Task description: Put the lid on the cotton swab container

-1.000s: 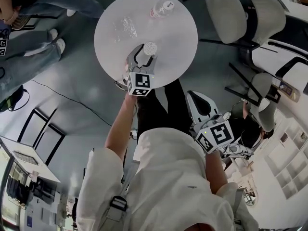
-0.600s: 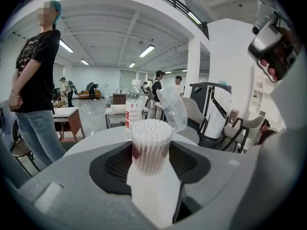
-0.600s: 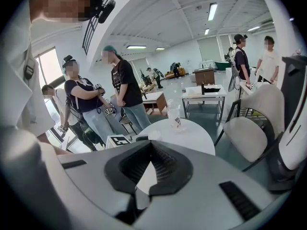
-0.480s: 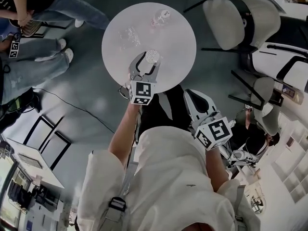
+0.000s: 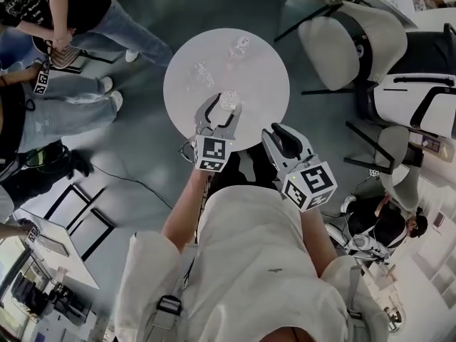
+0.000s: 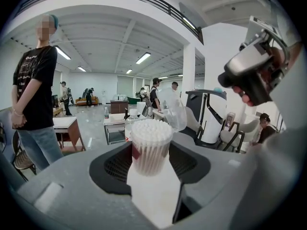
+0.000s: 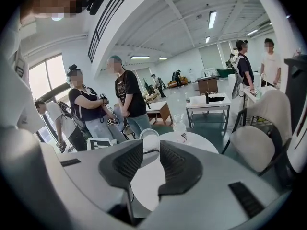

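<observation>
The cotton swab container (image 5: 228, 100), a clear tube packed with white swabs, has no lid on it. It stands upright between the pads of my left gripper (image 5: 221, 108), which is shut on it over the near half of the round white table (image 5: 265, 84). In the left gripper view the container (image 6: 150, 146) fills the gap between the jaws. A clear lid-like piece (image 5: 202, 74) lies on the table's left part. My right gripper (image 5: 275, 137) hangs at the table's near edge. Its jaws have just been opening a little, with nothing between them (image 7: 146, 163).
A water bottle (image 5: 239, 46) stands at the table's far side. Padded chairs (image 5: 356, 38) stand to the right. People (image 5: 57, 63) stand on the floor to the left. A cable (image 5: 135, 184) runs across the floor.
My left gripper has lifted the container up off the table. The right gripper has risen from beside my body to the table's near edge, and its jaws have parted slightly.
</observation>
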`<state>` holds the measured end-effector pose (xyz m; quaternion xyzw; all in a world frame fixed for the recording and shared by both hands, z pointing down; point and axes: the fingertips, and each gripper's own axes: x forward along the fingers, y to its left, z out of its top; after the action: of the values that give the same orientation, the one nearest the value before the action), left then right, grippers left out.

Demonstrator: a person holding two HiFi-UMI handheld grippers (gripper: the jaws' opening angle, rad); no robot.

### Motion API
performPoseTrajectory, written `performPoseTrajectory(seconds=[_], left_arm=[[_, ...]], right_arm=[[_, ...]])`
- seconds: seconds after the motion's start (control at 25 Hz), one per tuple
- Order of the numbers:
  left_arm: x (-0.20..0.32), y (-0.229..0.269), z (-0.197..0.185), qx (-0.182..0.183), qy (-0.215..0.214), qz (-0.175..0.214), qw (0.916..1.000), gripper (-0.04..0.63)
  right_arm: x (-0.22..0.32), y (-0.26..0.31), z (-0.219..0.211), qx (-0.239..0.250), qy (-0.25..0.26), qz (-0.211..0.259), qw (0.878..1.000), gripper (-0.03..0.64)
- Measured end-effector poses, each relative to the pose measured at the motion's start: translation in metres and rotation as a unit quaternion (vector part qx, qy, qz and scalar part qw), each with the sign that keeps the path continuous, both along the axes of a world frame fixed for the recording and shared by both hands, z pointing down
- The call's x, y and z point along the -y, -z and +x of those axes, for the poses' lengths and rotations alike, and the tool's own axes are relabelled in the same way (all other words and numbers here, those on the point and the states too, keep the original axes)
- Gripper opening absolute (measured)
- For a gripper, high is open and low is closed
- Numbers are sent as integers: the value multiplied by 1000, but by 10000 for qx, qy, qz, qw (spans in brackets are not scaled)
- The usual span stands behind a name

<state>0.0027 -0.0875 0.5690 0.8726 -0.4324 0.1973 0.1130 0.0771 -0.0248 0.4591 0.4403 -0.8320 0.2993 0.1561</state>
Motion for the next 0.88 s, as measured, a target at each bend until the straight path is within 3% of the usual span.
performPoseTrajectory(seconds=[0.44,0.88], left_arm=[[-8,46,-6,78,-35,223,9997,245],[-14,79,-7,68,-120,479,9988,245]], right_arm=[[24,8,-29,273,272,132,9992,264],[46,16,-59,794,550,35,9953,353]])
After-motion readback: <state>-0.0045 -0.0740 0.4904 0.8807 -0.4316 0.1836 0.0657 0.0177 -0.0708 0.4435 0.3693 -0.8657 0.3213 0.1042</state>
